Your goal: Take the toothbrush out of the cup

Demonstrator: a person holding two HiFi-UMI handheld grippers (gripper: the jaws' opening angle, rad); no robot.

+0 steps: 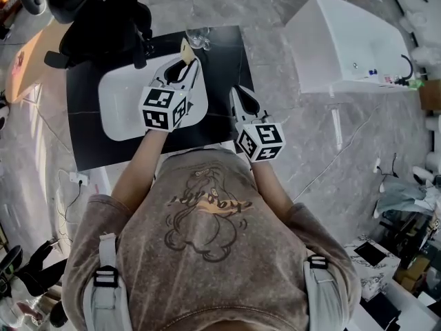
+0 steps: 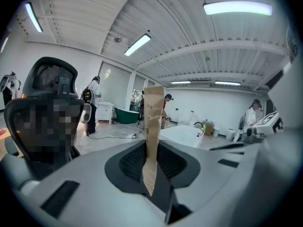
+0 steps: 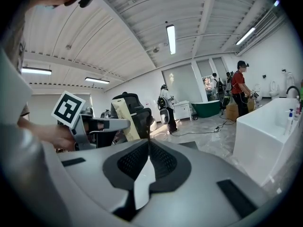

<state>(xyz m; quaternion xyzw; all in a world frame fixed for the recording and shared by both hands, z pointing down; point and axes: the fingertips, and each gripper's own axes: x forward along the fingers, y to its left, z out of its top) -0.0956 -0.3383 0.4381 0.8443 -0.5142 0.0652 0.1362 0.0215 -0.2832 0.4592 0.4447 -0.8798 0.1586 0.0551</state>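
The toothbrush (image 1: 185, 49) is a flat stick in tan paper wrap. My left gripper (image 1: 184, 62) is shut on its lower end, above the white basin (image 1: 117, 109). In the left gripper view the toothbrush (image 2: 152, 126) stands upright between the pads, clear of everything. A clear glass cup (image 1: 198, 38) stands on the black tabletop (image 1: 83, 143) just beyond the left gripper's tips. My right gripper (image 1: 238, 92) hovers to the right, shut with nothing in it. In the right gripper view my right gripper (image 3: 148, 148) has its pads together, and my left gripper (image 3: 124, 124) and the toothbrush (image 3: 124, 119) show at the left.
A black office chair (image 1: 103, 12) stands behind the table at upper left. A white bathtub (image 1: 344, 40) sits on the grey floor at upper right. Several people (image 3: 239, 86) stand far off in the room.
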